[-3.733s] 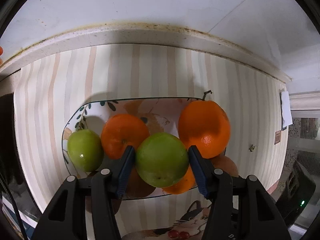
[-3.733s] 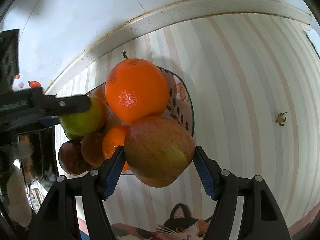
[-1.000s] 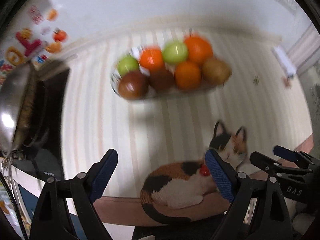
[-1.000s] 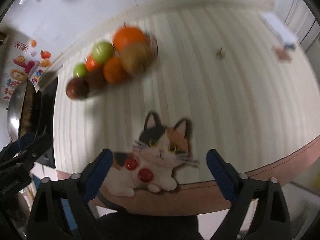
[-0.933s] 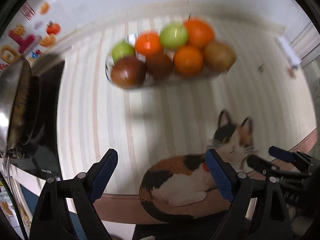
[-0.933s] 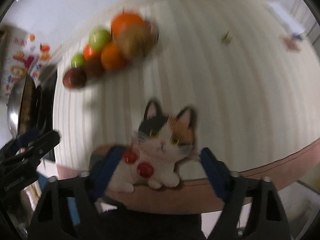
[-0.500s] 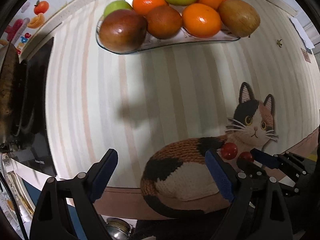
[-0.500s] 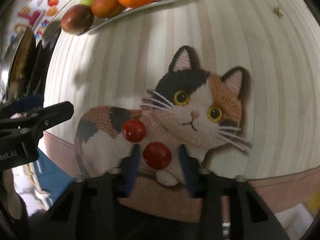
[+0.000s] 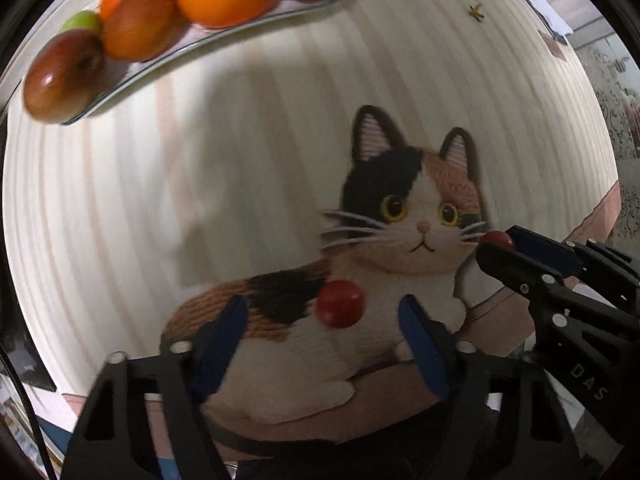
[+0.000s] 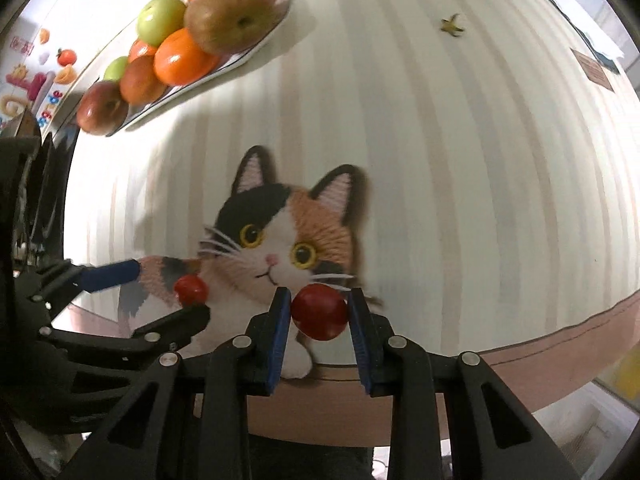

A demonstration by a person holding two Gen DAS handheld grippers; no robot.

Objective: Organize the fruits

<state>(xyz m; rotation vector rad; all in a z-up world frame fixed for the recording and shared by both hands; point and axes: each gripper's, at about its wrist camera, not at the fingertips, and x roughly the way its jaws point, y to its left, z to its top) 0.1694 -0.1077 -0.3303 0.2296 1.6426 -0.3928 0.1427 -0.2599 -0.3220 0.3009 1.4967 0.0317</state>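
Striped mat (image 10: 460,168) with printed calico cat (image 10: 280,248) as landmark. Right gripper (image 10: 319,312) low over cat's chest, blue pads clamped on a red cherry tomato (image 10: 319,312), both pads touching its sides. Left gripper (image 9: 324,332) over cat's back and flank, jaws just been closing, pads apart, second cherry tomato (image 9: 340,309) between them but clear of both pads, resting on the cat print. Same tomato in right wrist view (image 10: 191,289), just left of cat's cheek, between the left gripper's fingers (image 10: 112,274). Plate (image 10: 256,52) of fruit well beyond cat's ears, toward far left: green apples, oranges, reddish and brownish apples piled on it. Small dried stem scrap (image 10: 452,25) on mat, far right of cat. Fridge magnets (image 10: 28,76) at far left edge, blurred.
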